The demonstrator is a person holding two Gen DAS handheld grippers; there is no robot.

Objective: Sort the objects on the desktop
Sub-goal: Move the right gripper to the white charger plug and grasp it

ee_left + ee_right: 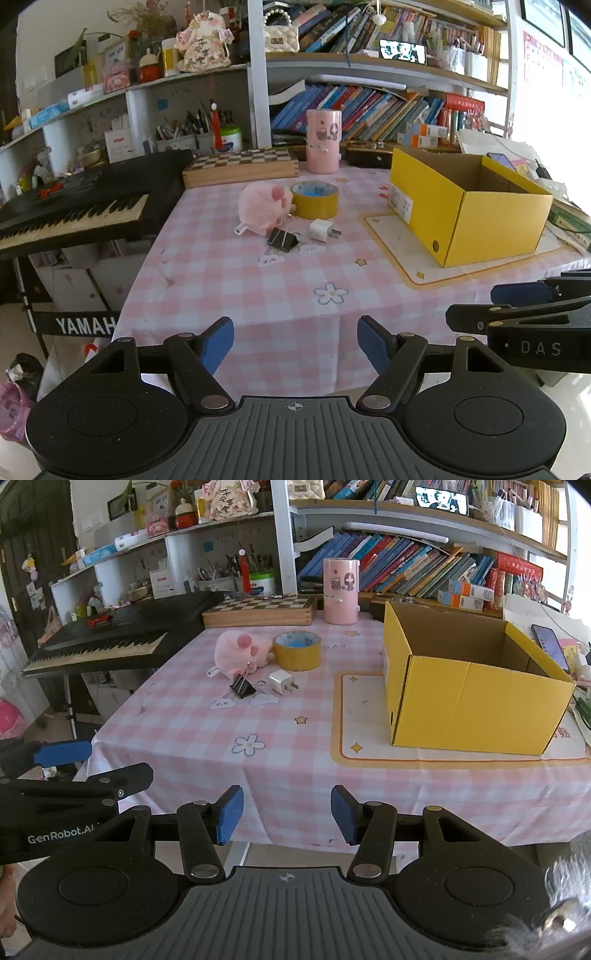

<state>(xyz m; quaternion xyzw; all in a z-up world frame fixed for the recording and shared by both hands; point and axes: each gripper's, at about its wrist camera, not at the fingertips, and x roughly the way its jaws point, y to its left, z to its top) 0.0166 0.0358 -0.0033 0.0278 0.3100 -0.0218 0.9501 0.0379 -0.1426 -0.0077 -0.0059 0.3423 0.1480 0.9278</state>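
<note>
A pink plush toy (260, 210) (236, 651), a yellow tape roll (315, 199) (297, 650), a black binder clip (282, 240) (242, 687) and a white charger plug (323, 229) (282, 682) lie together mid-table. An open yellow cardboard box (469, 206) (469, 679) stands to their right on a cream mat (354, 723). My left gripper (295, 343) hangs open before the table's near edge, holding nothing. My right gripper (287, 814) is open too, nothing between its blue pads, beside the left one.
A pink cylinder (323, 140) (340, 590) and a wooden chessboard box (240, 166) (258, 609) stand at the table's back. A black keyboard (81, 206) (110, 646) sits left of the table. Bookshelves (369, 107) fill the wall behind. A phone (550, 644) lies right of the box.
</note>
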